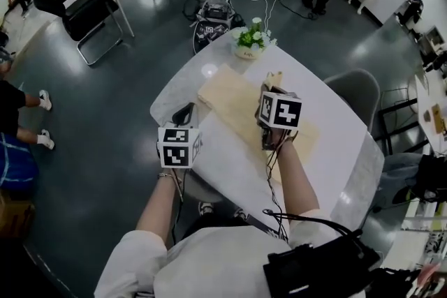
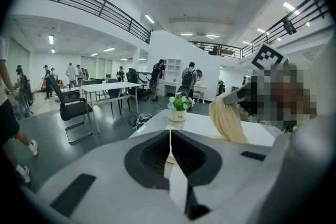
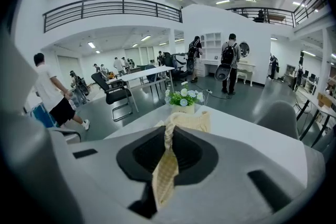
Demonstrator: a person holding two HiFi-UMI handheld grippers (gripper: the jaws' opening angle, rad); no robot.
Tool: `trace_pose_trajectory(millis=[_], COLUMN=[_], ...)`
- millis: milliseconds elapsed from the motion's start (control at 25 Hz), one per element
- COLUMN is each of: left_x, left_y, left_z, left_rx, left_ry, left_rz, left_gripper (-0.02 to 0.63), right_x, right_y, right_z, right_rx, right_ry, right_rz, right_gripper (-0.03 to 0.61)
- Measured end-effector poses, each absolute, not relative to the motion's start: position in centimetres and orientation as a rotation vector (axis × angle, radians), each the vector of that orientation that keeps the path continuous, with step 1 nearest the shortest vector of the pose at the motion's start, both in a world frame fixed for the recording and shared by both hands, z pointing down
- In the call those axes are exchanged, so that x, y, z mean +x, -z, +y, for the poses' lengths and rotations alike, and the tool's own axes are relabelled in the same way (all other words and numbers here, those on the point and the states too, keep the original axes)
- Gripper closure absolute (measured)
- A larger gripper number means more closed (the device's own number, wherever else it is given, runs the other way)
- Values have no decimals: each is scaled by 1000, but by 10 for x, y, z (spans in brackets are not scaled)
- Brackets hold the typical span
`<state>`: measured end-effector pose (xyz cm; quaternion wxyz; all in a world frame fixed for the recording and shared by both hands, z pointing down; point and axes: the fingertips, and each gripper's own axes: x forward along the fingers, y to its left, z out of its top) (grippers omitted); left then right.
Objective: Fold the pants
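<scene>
Head view: a white, glossy, rounded worktop (image 1: 335, 108) fills the middle of the frame. The pants (image 1: 230, 105), soft pale-yellow cloth, lie flat across it as a long strip whose long axis runs from the upper left toward the lower right. The right tongs (image 1: 272, 88) sit over the strip's middle with a bunched corner of cloth raised at their tip. The left tongs (image 1: 184, 112) are at the worktop's left edge. A small pot of flowers (image 1: 250, 40) stands at the far end.

Left gripper view: the left tongs (image 2: 169, 147) are pressed together, with a thin cream edge of the cloth nipped between them. At the right, a ribbed fold of the pants (image 2: 228, 120) hangs down to the worktop (image 2: 199, 123).

Right gripper view: the right tongs (image 3: 167, 155) are closed narrowly on a finely checked, twisted band of the pants (image 3: 186, 122). It runs up the frame's centre and widens over the worktop (image 3: 247, 134).
</scene>
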<state>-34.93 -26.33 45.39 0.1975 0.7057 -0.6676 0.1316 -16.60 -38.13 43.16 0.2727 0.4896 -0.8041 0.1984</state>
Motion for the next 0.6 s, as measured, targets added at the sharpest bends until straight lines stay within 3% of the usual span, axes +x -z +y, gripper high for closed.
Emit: trace_pose_trajectory(millis=[600], left_x=[-386], left_y=[-476], left_z=[-266], left_rx=[1922], left_ry=[-306], left_rz=[-1856], left_gripper=[600], right_x=[-239], right_y=[-449], right_z=[-408], right_rx=[1259], right_ry=[-514], right_rz=[-2194], right_gripper=[549])
